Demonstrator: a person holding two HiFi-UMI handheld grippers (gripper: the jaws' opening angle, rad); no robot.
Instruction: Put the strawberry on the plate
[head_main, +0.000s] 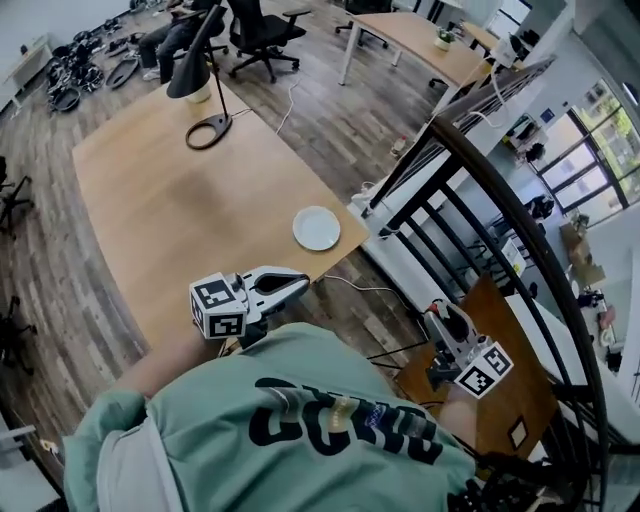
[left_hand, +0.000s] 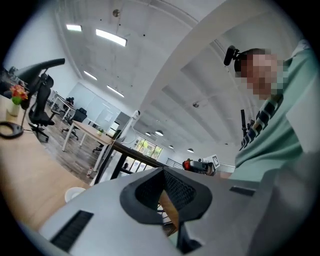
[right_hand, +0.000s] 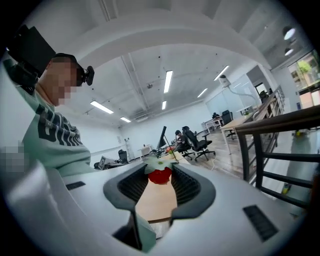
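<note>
A: Where's the strawberry (right_hand: 160, 175)?
B: At the very tips of the right gripper (right_hand: 160, 169), pinched between both ribbed pads, green cap on top in the right gripper view. The jaws are roughly half apart and clamped on it, touching nothing else.
A: Step?
B: Carry, I'd say. The berry is picked but not yet over the plate (head_main: 316, 228). The plate sits near the table (head_main: 160, 200) corner, well apart from the right gripper, ahead and off to its left. That gripper hangs off the table edge, beside the black railing (head_main: 470, 190).
A: Next move?
B: My read: swing left and forward over the table edge until the berry is above the plate, lower, then part the jaws. Keep the squeeze light, soft fruit bruises. It might roll off if let go high.
A: Left gripper (left_hand: 162, 174)?
B: Jaws together at the tips, nothing between them. The plate is near, just ahead of its nose. Looks idle.
A: Anything else?
B: A desk lamp (head_main: 205, 90) at the table's far end, well beyond both grippers, out of the way
</note>
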